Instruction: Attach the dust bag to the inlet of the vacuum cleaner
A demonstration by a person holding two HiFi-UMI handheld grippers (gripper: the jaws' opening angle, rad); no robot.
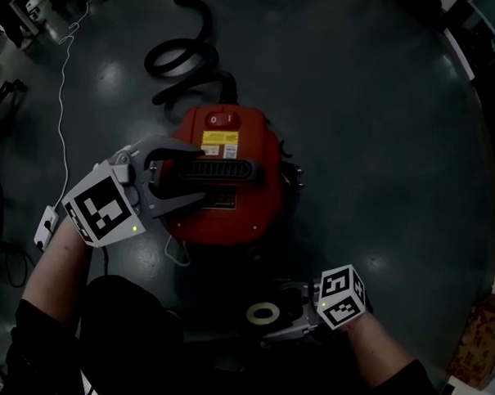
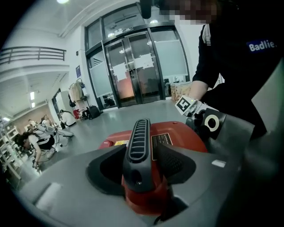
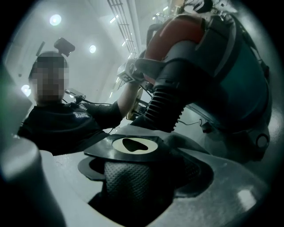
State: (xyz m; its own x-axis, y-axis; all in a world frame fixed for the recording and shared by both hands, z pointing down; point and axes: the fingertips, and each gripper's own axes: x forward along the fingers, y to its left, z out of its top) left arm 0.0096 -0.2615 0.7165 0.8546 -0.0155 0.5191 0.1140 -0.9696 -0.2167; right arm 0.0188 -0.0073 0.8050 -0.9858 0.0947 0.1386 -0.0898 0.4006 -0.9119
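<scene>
Where the person's dark clothing fills the bottom of the head view, the right claw (image 1: 295,317) sits nearest, clamped on the dust bag (image 1: 263,314). The bag's black collar with its pale ring faces up. It is held just short of the vacuum cleaner (image 1: 247,209), not touching it.

A little further out, the left claw (image 1: 201,172) stands apart, one jaw on each side of the black handle (image 1: 224,169) on the red lid, with the pads not pressing on it. Beyond the handle lie the red switch (image 1: 221,118) and then the coiled black hose (image 1: 184,63), which crowds the far left side.

A white cable (image 1: 63,103) runs down the left edge of the grey floor (image 1: 381,141). A cardboard box (image 1: 474,342) sits at the right edge. Between them, the floor to the right of the machine lies open.

Only the right gripper view shows the ribbed hose end (image 3: 171,102) meeting the machine's body above the bag. Only the left gripper view shows the glass doors (image 2: 133,71) and the seated people (image 2: 37,137) far off.
</scene>
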